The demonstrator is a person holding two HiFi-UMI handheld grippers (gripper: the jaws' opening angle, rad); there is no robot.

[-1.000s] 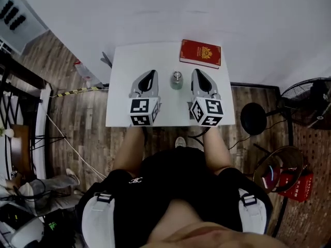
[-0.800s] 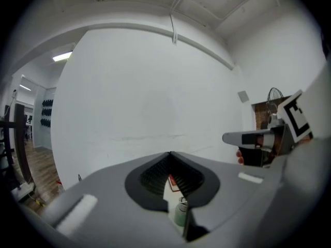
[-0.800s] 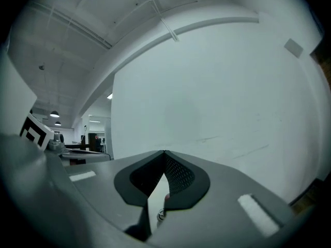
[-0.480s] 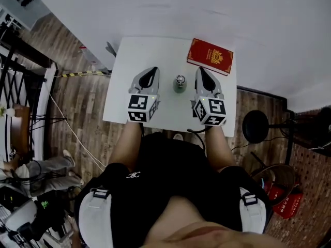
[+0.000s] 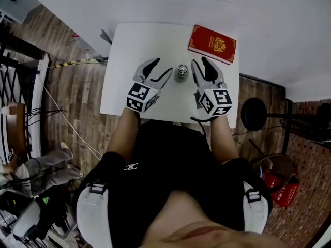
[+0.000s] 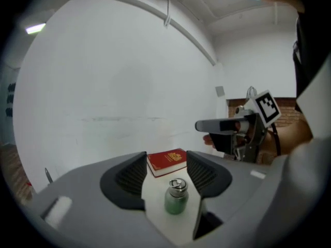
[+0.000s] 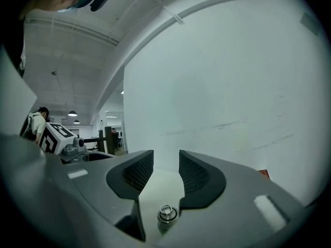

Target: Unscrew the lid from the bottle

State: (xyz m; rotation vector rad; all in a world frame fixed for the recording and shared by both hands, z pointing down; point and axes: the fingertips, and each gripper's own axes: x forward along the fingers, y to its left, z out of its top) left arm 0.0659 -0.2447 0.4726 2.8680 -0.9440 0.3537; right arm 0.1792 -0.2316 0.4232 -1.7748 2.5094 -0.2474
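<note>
Bottle [image 5: 181,72]: green, lid [image 6: 177,184] on, upright on table [image 5: 119,87].
Left gripper [image 5: 161,67]: at bottle's 9 o'clock, jaws opening, wide apart, holding nothing.
Right gripper [image 5: 199,62]: at 3 o'clock, jaws opening, narrower gap, holding nothing.
Book [image 5: 212,44]: 1 o'clock.

The small green bottle with a metal lid [image 5: 181,72] [image 6: 176,195] [image 7: 165,216] stands on the white rectangular table [image 5: 124,50], near its middle. Behind the bottle and to its right, the red hardcover book [image 5: 212,44] [image 6: 166,161] lies flat by the table's far right corner. The left gripper [image 5: 161,66] is just left of the bottle and the right gripper [image 5: 199,61] just right of it. Both pairs of jaws are opening, with the bottle low in each gap and no pad touching it.
</note>
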